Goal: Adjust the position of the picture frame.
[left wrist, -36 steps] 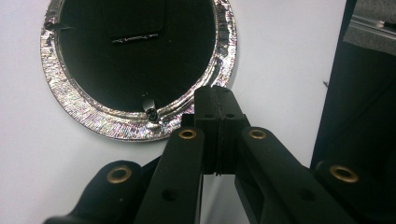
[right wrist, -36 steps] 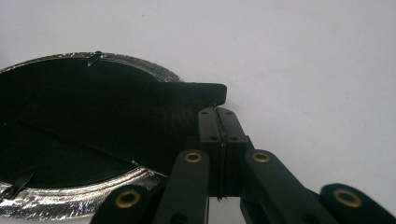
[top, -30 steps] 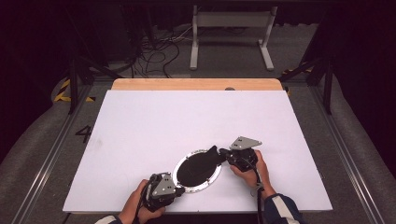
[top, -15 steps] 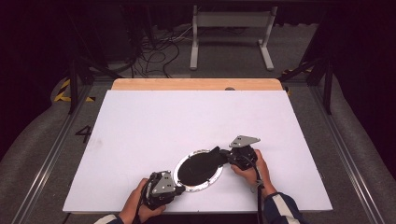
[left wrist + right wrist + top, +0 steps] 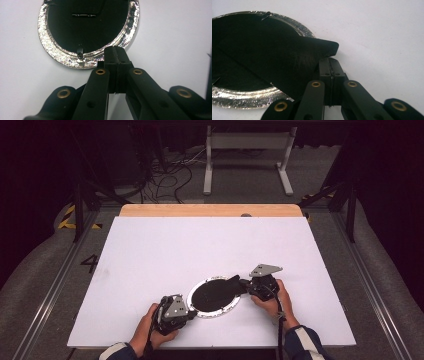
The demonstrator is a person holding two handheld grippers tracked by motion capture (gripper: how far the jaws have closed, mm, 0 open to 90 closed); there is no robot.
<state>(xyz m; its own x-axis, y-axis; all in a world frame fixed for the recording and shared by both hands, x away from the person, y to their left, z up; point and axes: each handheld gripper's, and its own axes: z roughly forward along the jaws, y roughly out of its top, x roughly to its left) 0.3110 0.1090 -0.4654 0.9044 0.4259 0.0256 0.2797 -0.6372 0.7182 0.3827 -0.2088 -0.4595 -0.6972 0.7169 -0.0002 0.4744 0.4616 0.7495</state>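
Tabletop, white and broad, carries one round foil-rimmed plate with a black centre, lying near the person's edge in the high view. One black flap sticks up and out over the plate's far right rim toward the right gripper, whose fingers meet it there. The left gripper sits at the plate's near left rim. Two hands, two grippers, one plate; nothing else lies on the white surface.

In the left gripper view, the fingers are pressed together with no gap, their tip touching or just over the crinkled silver rim of the plate. Whether a sliver of foil is pinched between them cannot be told; they look closed on nothing.

In the right gripper view, the fingers are likewise drawn tight, directly beneath the lifted black flap, which overhangs them. Whether the flap's edge is caught in the seam cannot be told from here.

The likely trouble: if the right gripper pulls while the left merely rests on the rim, the light plate could slide or tip across the smooth tabletop. A pull on thin black sheet could also tear it, or the flap could slip free of so slim a hold.
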